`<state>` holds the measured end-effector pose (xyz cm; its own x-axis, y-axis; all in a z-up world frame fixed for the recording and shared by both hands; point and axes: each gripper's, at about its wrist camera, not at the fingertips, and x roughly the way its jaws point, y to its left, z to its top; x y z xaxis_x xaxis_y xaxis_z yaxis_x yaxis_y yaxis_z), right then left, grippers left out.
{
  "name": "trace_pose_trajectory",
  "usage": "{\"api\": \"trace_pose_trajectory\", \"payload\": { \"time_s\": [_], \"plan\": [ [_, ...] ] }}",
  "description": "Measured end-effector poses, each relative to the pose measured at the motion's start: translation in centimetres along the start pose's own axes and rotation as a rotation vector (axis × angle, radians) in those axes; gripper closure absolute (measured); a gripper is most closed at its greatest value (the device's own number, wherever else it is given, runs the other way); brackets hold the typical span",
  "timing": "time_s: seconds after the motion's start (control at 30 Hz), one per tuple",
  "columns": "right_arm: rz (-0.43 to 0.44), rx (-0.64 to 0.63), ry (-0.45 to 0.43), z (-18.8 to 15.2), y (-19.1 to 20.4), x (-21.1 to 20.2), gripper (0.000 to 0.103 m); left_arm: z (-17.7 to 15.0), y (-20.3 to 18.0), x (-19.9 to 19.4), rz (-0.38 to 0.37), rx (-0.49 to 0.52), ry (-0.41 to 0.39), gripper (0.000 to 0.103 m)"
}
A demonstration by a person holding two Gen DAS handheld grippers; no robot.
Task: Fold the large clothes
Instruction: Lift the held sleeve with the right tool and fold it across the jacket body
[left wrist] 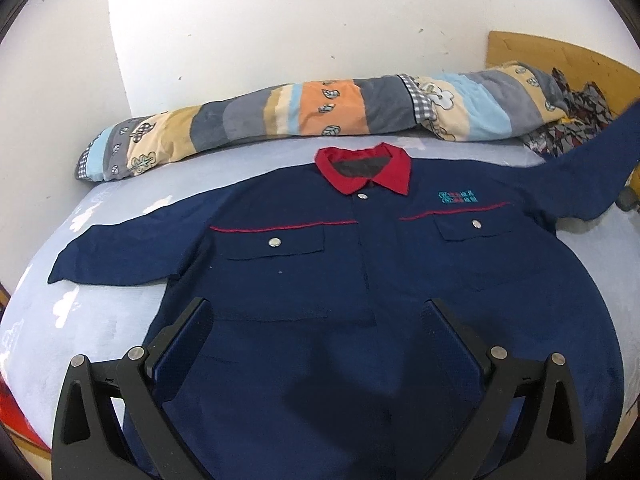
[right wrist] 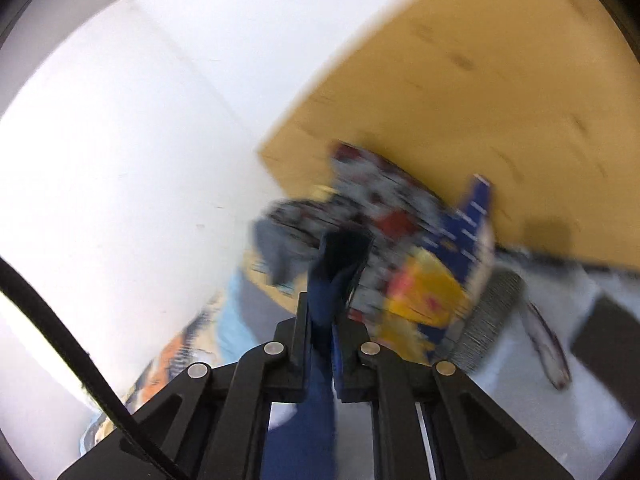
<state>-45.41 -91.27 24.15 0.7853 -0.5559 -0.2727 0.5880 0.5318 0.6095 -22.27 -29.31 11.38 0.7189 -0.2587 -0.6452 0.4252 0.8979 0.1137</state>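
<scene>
A large navy work shirt [left wrist: 360,280] with a red collar [left wrist: 364,168] lies face up on a pale blue bed [left wrist: 80,320]. Its left sleeve [left wrist: 120,252] lies flat. Its right sleeve [left wrist: 580,160] is lifted off the bed toward the upper right. My left gripper [left wrist: 320,312] is open, hovering over the shirt's lower front. In the blurred right wrist view my right gripper [right wrist: 334,268] is shut on navy sleeve fabric [right wrist: 320,300], which hangs down between the fingers.
A rolled patchwork quilt [left wrist: 320,112] lies along the white wall behind the shirt. Patterned clothes [left wrist: 572,128] are piled by the wooden headboard [left wrist: 560,56], which also shows in the right wrist view [right wrist: 480,100]. A black cable [right wrist: 60,320] crosses the right wrist view.
</scene>
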Motion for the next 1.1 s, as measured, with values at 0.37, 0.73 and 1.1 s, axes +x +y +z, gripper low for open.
{"api": "trace_pose_trajectory", "payload": {
  "time_s": [0.37, 0.73, 1.1],
  "plan": [
    [0.229, -0.19, 0.016, -0.6, 18.3, -4.4, 0.083, -0.1, 2.9, -0.9, 0.007, -0.054, 0.005, 0.0],
    [0.014, -0.265, 0.363, -12.1, 3.6, -1.0, 0.024, -0.1, 3.2, -1.2, -0.015, -0.069, 0.01, 0.0],
    [-0.119, -1.065, 0.603, -32.3, 0.2, -4.0, 0.024, -0.5, 1.0, -0.7, -0.005, -0.006, 0.024, 0.0]
  ]
}}
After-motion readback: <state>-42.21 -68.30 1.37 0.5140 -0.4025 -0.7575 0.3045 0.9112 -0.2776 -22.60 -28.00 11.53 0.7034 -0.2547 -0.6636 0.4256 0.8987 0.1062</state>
